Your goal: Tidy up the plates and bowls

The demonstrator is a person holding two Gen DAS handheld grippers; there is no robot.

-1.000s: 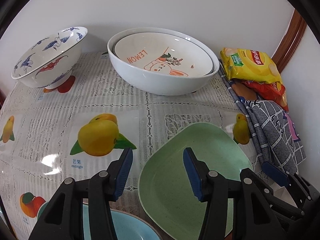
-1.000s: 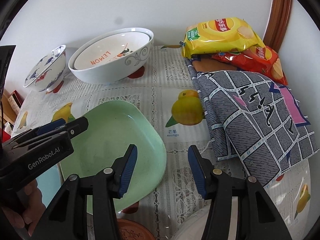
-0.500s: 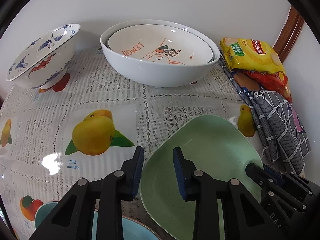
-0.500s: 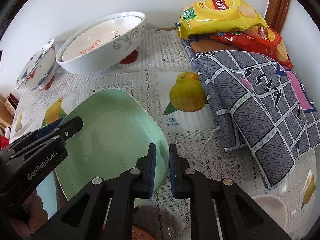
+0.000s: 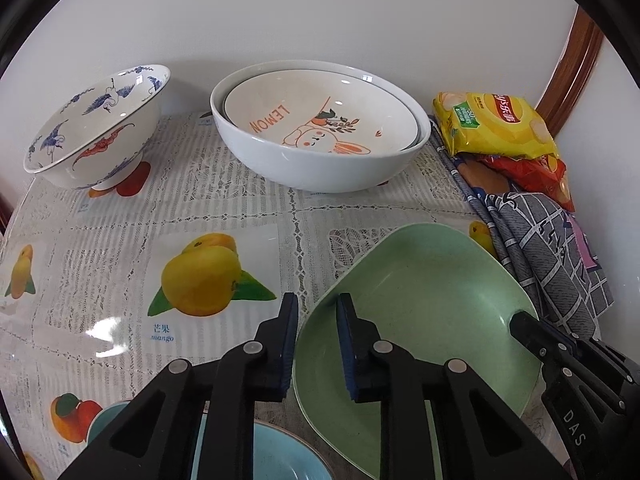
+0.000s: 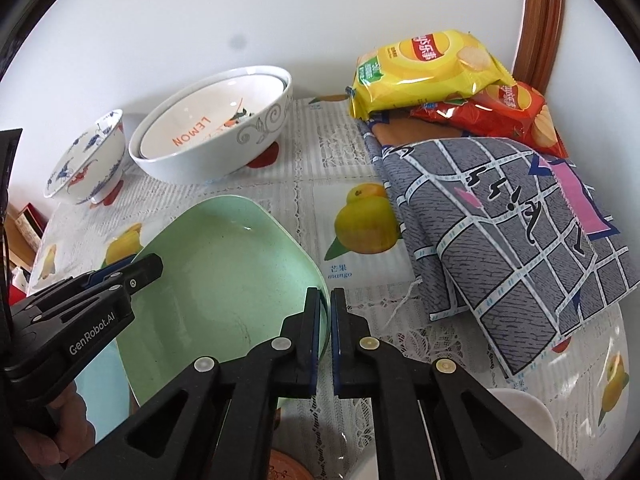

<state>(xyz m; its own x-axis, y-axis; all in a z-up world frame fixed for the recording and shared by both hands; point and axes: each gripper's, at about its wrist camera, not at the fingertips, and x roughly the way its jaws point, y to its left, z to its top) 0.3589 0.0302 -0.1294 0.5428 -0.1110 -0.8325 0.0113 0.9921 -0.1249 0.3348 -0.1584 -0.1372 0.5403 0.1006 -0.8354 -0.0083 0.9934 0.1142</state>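
Our right tool pinches the green plate rim at three o'clock; the left tool is closing on nine o'clock. Two bowls already nest at twelve; plates remain unstacked.

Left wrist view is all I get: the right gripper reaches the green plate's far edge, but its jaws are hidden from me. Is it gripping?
Observer: Yes. The right gripper is shut on the rim of the green plate, with the rim between its pads.
Operator: Is anything close to it that I can't see?
Observer: A white dish lies just to its right, partly cut off by the frame.
Operator: Any marking on the outside of the big bowl?
Observer: The big bowl has grey swirls on its outer wall, on the side facing the right gripper.
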